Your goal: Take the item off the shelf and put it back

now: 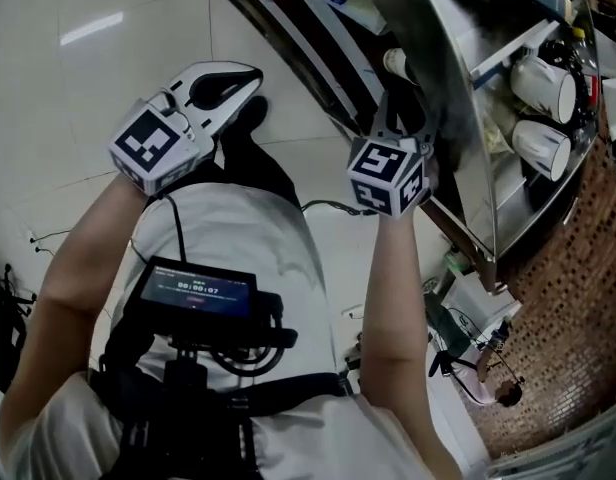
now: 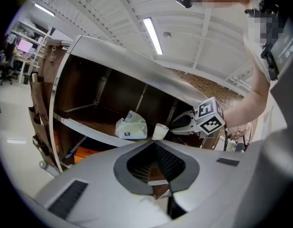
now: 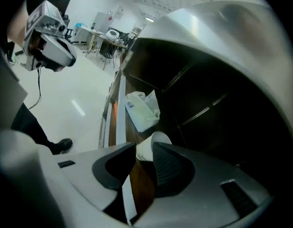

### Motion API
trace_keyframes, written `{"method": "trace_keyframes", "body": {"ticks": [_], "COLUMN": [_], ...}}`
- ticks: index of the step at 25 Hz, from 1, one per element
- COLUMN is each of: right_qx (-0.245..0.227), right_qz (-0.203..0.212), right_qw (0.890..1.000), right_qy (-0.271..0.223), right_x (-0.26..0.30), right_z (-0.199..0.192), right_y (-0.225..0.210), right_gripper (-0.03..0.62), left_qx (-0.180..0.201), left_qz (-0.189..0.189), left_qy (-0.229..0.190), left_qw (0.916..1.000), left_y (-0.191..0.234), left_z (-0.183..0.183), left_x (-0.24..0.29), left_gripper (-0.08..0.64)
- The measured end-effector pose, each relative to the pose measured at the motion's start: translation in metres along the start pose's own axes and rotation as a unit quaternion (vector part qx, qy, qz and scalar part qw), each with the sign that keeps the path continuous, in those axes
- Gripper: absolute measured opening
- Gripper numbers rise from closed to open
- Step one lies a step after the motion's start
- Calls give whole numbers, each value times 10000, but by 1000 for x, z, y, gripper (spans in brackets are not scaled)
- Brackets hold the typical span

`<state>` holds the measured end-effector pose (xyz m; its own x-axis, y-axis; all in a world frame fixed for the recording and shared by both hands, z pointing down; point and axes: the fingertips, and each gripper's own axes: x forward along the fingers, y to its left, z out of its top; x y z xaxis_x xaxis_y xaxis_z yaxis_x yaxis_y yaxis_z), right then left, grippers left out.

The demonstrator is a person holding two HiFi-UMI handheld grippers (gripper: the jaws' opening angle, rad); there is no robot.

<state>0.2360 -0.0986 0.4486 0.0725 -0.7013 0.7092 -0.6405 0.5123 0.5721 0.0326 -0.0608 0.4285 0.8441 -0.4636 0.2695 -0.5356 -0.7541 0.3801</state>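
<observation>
Finds the paper cup (image 3: 153,144) upright on the metal shelf (image 3: 120,109), close to the front edge and not yet lifted. Sits just beside a crumpled white packet (image 3: 142,109), near but apparently not touching, leaving the open side free for a pad. Aims the right hand-held gripper (image 3: 141,152) at the cup's wall: jaws a narrow way apart, nothing pressed, cup just beyond the tips and partly behind one pad. Looks too tight a gap for the cup's body, so probably needs widening before sliding around it. Comes in side-on rather than from above, likely because the unit's steel top (image 3: 222,20) closes off the space overhead. Hangs the left hand-held gripper (image 2: 153,145) well back from the shelf, jaws together and empty, presumably parked since one cup calls for one grip. Shows, in the head view, white mugs (image 1: 543,86) on a lower rack, well apart from the cup and no part of the job. Risks crushing thin paper under a hard squeeze, or tipping the cup with a stray nudge.
</observation>
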Motion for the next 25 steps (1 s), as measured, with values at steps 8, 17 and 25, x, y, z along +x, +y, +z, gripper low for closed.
{"method": "trace_keyframes", "body": {"ticks": [8, 17, 25], "right_qx": [-635, 2656, 4296], "right_qz": [-247, -372, -452], "right_qw": [9974, 9590, 8972], "right_qy": [220, -917, -915], "right_x": [28, 29, 65], "right_z": [-8, -12, -51], "right_y": [-9, -28, -24], "right_gripper": [120, 296, 421], "left_qx": [2, -317, -356], "left_qz": [-194, -278, -281], "left_qy": [7, 190, 241], "left_qw": [9998, 9989, 9987], "left_y": [-6, -16, -19], "left_z": [-31, -58, -62], "left_x": [31, 41, 37], "left_gripper": [9, 9, 9]}}
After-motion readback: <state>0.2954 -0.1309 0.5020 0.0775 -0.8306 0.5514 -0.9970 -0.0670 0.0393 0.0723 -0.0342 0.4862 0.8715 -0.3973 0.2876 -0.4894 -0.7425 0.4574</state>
